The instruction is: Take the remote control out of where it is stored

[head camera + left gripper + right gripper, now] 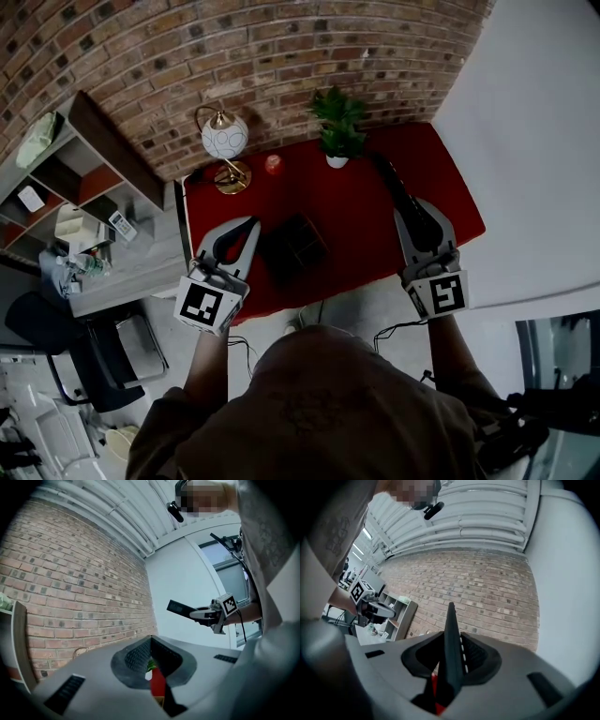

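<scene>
**Remote control aloft in the right jaws**

Remote control [396,187]: long, black, clamped at one end by the right gripper [418,225]. In the right gripper view it stands edge-on between the jaws, which are clenched on its flat faces. Its free end reaches out past the jaw tips. From the head view it lies over the right part of the red tabletop [347,216], free end toward the potted plant [337,127]. Left gripper view shows it held up in the air against the white wall, clear of everything.

Dark square box [292,246] sits on the tabletop near the front edge, well apart from the remote, between the two grippers.

Left gripper [251,225] hovers at the tabletop's left front corner, jaws closed tip to tip, nothing between them.

Back of the tabletop: globe lamp [225,141] on a brass base, small red object [273,165] beside it. Brick wall [234,56] behind. Shelf unit [75,178] off to the left.
</scene>
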